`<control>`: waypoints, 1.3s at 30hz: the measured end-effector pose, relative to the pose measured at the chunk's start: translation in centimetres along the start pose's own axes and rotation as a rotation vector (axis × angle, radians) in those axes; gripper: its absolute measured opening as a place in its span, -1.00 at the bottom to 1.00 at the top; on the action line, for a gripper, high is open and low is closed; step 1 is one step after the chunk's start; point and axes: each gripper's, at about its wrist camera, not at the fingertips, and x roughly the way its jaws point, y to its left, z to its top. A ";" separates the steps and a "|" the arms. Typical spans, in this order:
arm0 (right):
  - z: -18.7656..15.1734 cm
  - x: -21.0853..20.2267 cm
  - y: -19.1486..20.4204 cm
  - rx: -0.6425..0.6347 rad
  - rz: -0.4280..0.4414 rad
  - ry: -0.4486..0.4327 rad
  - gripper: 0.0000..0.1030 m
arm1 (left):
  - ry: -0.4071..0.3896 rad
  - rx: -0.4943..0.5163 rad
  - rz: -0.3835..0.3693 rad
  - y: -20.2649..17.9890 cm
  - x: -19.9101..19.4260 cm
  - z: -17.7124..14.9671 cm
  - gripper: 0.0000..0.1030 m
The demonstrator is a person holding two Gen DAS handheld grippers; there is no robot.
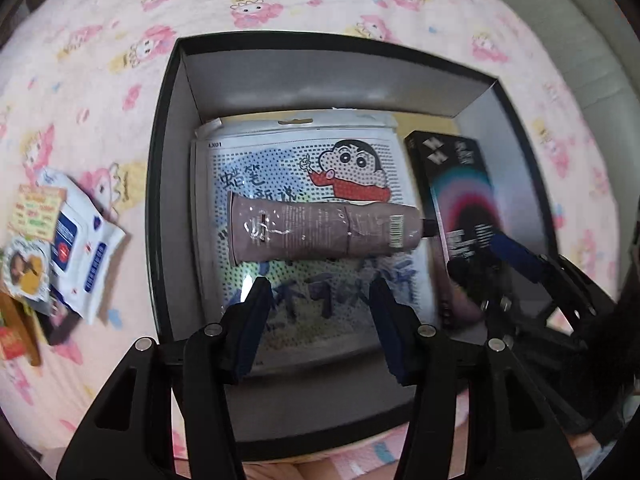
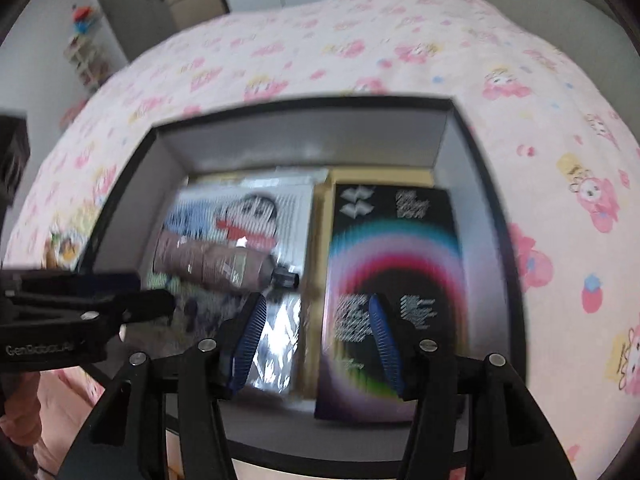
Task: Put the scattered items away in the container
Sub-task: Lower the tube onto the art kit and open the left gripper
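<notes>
Pink bed (image 1: 100, 92) holds my box (image 1: 160, 200); tube (image 1: 320, 228), cartoon pack (image 1: 352, 160) and dark carton (image 1: 460, 200) lie inside. Both fingers (image 1: 256, 320) (image 2: 380, 336) gape, empty. Wipes (image 1: 86, 252) wait lower left; I'd grab those next.

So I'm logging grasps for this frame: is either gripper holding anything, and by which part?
Nothing is held. The left gripper and right gripper both hang open above the black box, with the tube lying loose inside.
</notes>
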 end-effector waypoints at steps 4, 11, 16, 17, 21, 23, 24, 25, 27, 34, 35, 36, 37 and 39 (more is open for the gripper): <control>-0.2 0.6 0.2 -0.030 -0.014 0.046 -0.03 | 0.059 0.044 0.030 -1.4 1.1 0.9 0.00; -0.5 1.8 0.5 -0.083 -0.039 0.128 -0.03 | 0.095 0.018 0.056 -1.1 2.9 2.5 0.00; 1.1 1.9 0.2 -0.074 -0.042 0.135 -0.02 | 0.072 -0.010 0.043 -0.6 3.3 4.6 0.02; 1.5 2.1 0.2 -0.075 -0.038 0.140 -0.02 | 0.064 -0.019 0.044 -0.6 3.3 5.0 0.02; 3.3 4.2 -0.1 -0.074 -0.059 0.188 -0.01 | 0.043 -0.069 0.020 -0.1 3.1 6.5 0.00; 3.7 5.1 -0.4 -0.051 -0.103 0.197 0.02 | 0.033 -0.072 0.013 -0.1 3.0 7.0 -0.02; 3.8 5.0 -0.6 -0.042 -0.106 0.195 0.02 | 0.026 -0.075 0.010 -0.1 2.9 7.2 -0.02; 3.8 4.9 -0.7 -0.034 -0.102 0.191 0.02 | 0.018 -0.079 0.011 -0.2 2.8 7.5 -0.02; 4.0 4.5 -0.9 -0.018 -0.093 0.184 0.02 | 0.005 -0.094 0.005 0.1 2.6 8.1 -0.02; 4.9 4.4 -3.0 0.103 -0.046 0.156 0.02 | -0.032 -0.174 -0.025 0.7 2.0 10.5 -0.08; 4.9 4.6 -3.4 0.125 -0.032 0.156 0.02 | -0.037 -0.179 -0.028 0.9 1.9 10.7 -0.10; 4.8 4.6 -3.7 0.141 -0.025 0.157 0.02 | -0.041 -0.181 -0.028 1.0 1.9 10.9 -0.11; 4.7 4.6 -3.9 0.155 -0.022 0.158 0.02 | -0.045 -0.182 -0.027 1.1 1.9 11.0 -0.11; 4.6 4.6 -4.3 0.183 -0.015 0.159 0.05 | -0.041 -0.175 -0.007 0.8 2.1 11.4 -0.10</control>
